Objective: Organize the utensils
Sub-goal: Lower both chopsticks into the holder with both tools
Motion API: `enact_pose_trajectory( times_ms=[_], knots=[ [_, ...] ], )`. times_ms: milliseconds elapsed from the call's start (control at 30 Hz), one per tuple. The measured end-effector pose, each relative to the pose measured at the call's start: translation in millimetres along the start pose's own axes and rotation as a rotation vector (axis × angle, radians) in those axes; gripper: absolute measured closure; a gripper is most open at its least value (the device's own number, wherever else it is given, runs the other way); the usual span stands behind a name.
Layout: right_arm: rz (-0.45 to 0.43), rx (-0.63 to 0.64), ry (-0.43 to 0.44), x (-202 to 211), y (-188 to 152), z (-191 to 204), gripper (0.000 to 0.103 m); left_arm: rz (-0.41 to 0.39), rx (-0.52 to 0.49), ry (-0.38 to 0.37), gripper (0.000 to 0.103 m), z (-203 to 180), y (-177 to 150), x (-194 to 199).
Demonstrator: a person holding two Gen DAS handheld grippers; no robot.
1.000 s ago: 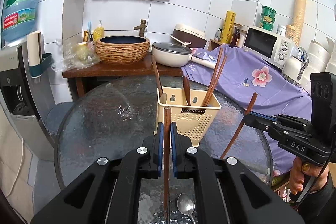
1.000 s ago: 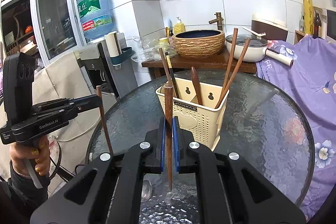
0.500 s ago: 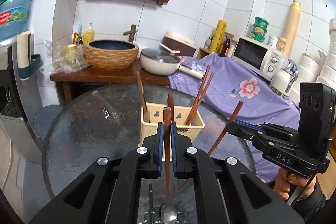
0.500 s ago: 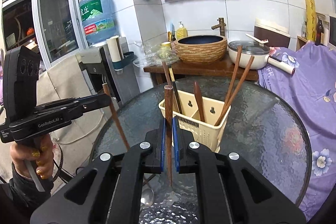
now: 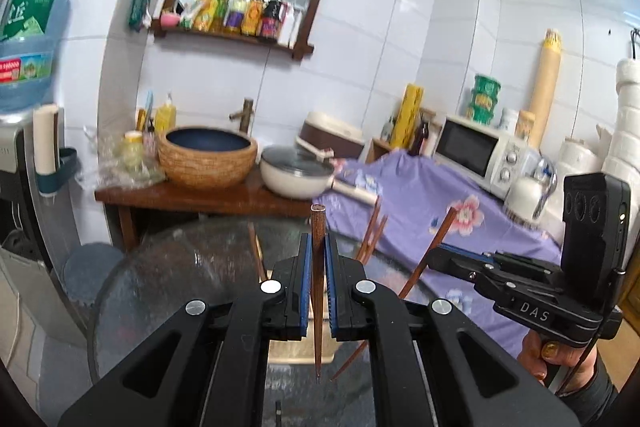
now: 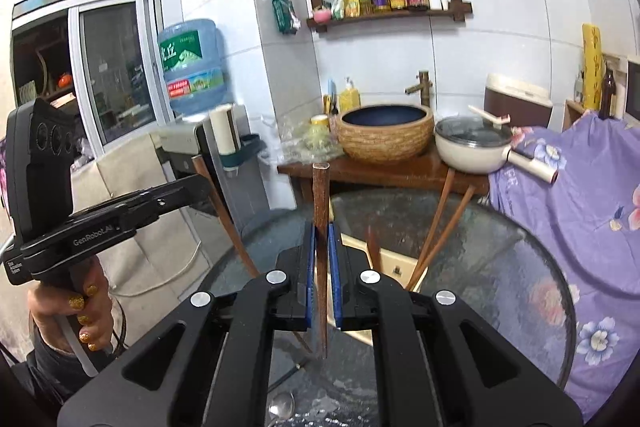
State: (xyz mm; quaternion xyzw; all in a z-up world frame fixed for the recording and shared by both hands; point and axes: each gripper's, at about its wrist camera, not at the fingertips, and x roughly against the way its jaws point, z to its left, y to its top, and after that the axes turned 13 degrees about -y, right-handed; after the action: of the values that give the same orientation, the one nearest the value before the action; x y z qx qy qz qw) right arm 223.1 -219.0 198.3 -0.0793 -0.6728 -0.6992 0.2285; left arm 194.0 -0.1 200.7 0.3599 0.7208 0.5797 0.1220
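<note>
Wooden chopsticks fill both tools: my left tool [image 5: 317,291] clamps one chopstick [image 5: 318,267], my right tool [image 6: 322,287] another [image 6: 321,227], above the cream holder [image 6: 394,269] at lower centre. Several stand inside it already; a spoon [image 6: 281,405] waits on the table [image 6: 500,267].

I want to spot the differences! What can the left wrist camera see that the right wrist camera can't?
Only the left wrist view shows the white microwave, the green tubs above it, and the right gripper from the side.

Only the right wrist view shows the window, a metal spoon on the table and the left gripper from the side.

Both show a wooden chopstick shut in each gripper, the cream utensil holder, the woven basin and the white pan.
</note>
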Motion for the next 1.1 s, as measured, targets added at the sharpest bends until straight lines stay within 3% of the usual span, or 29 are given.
enact_pose_trajectory(
  times_ms=[333, 433, 567, 800, 1100],
  knots=[
    [-0.106, 0.002, -0.104, -3.2, 50.9, -6.2, 0.096, -0.158, 0.019, 0.066, 0.096, 2.4, 51.7, -12.0],
    [-0.123, 0.000, -0.140, -13.6, 54.8, -8.7, 0.095, -0.186, 0.055, 0.051, 0.096, 8.3, 55.6, -22.0],
    [-0.123, -0.018, -0.172, -33.6, 48.6, -14.8, 0.095, -0.216, 0.055, 0.088, 0.097, 14.4, 48.2, -35.7],
    [-0.079, -0.008, -0.189, -62.5, 22.1, -13.5, 0.095, -0.208, 0.036, 0.131, 0.097, 25.4, 16.8, -62.2],
    [-0.027, 0.013, -0.194, -85.6, -8.3, -8.8, 0.095, -0.095, 0.017, 0.132, 0.097, 31.9, -19.2, -91.0]
  ],
)
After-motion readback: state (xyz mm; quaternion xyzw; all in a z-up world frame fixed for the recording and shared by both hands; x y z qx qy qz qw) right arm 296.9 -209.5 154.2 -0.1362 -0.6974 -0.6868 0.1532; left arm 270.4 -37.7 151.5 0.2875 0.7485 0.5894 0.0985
